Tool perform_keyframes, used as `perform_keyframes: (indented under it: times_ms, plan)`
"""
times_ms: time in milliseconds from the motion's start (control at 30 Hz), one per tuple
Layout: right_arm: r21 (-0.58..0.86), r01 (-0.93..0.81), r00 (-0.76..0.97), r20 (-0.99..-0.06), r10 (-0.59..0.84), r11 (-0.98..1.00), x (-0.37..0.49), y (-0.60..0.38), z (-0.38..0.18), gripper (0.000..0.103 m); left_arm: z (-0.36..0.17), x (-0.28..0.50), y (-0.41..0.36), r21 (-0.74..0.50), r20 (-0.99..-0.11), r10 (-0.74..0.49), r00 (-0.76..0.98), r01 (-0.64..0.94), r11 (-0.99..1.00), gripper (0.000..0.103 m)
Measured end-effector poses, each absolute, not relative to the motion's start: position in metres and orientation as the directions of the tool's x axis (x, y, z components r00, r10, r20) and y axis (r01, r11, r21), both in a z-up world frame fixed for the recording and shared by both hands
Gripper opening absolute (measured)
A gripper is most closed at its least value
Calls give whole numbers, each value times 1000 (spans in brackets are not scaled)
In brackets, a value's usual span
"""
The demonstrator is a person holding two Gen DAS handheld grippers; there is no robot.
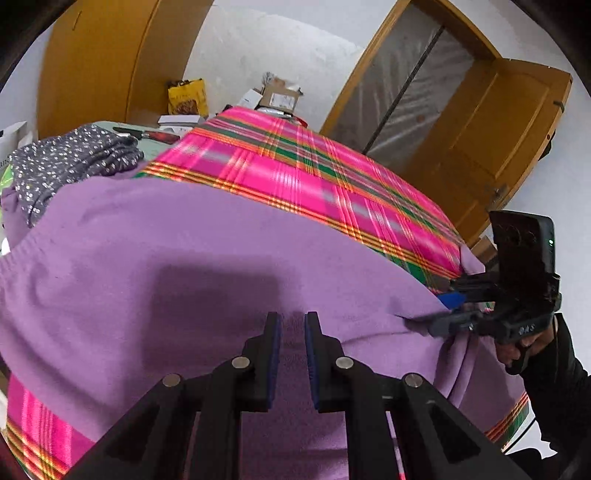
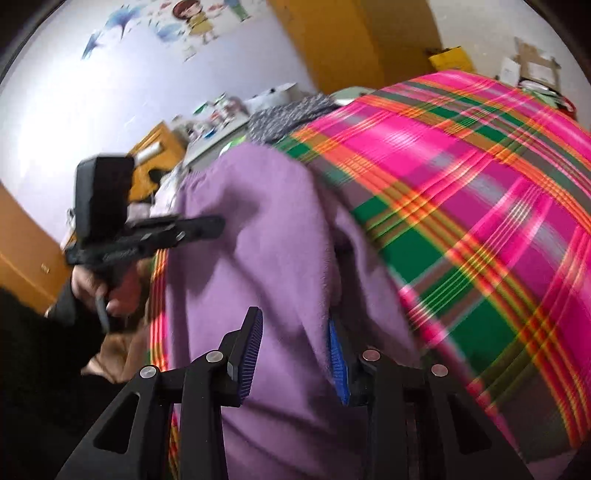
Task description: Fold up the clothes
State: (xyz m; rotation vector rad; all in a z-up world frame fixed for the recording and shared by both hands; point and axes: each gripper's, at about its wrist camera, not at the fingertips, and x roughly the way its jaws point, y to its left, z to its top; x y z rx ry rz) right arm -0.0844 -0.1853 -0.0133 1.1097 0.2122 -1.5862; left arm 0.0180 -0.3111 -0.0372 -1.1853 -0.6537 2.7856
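**Two grippers over a purple sweater on a plaid-covered surface**

Left gripper [image 1: 292,332]: its jaws stand a narrow gap apart above the purple sweater [image 1: 184,258], with nothing pinched between the pads. Right gripper [image 2: 295,350]: jaws spread wide, a fold of the sweater [image 2: 280,258] lying between the pads, which do not press on it; the view is blurred. The sweater lies spread on a pink, green and orange plaid cloth [image 1: 314,173], its near edge hanging over the side. In the left wrist view the right gripper [image 1: 439,314] meets the sweater's right edge, held by a hand [image 1: 524,350] in a dark sleeve. Beyond the sweater's far left corner sits a grey dotted garment [image 1: 74,158]. Farther off: a yellow bag [image 1: 186,96], cardboard boxes [image 1: 280,96], wooden doors [image 1: 498,122]. Wall stickers [image 2: 166,22] show in the right wrist view.
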Motion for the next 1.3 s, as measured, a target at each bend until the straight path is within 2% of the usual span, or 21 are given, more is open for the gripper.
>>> perform_keyframes:
  times_ms: [167,433,667,900,933,1100,1300]
  plan:
    - [438,825,89,-724,-684,-356,-95,-184,-12,36,-45,12,-310,-403,-687,213,-694,121,-907,14]
    - [576,758,258,-695,-671,-306,-119,-216,-30,38,-48,7,-308,-409,-685,221,-695,114,-906,14]
    - [636,711,266,-638,-723,-300,-131,-226,-30,39,-49,6,-310,-419,-681,234,-694,107,-902,14]
    - [798,563,179,-371,-911,-215,-161,-187,-6,39,-51,7,-312,-435,-672,244,-700,106,-894,14]
    - [802,556,172,-369,-913,-219,-163,-185,-6,39,-51,7,-312,-435,-672,243,-700,107,-894,14]
    - [804,504,237,-479,-845,-315,-163,-190,-24,39,-51,7,-312,-436,-671,242,-701,108,-893,14]
    - [852,372,345,-496,-797,-369,-160,-201,-52,38,-51,7,-313,-442,-668,245,-703,110,-890,14]
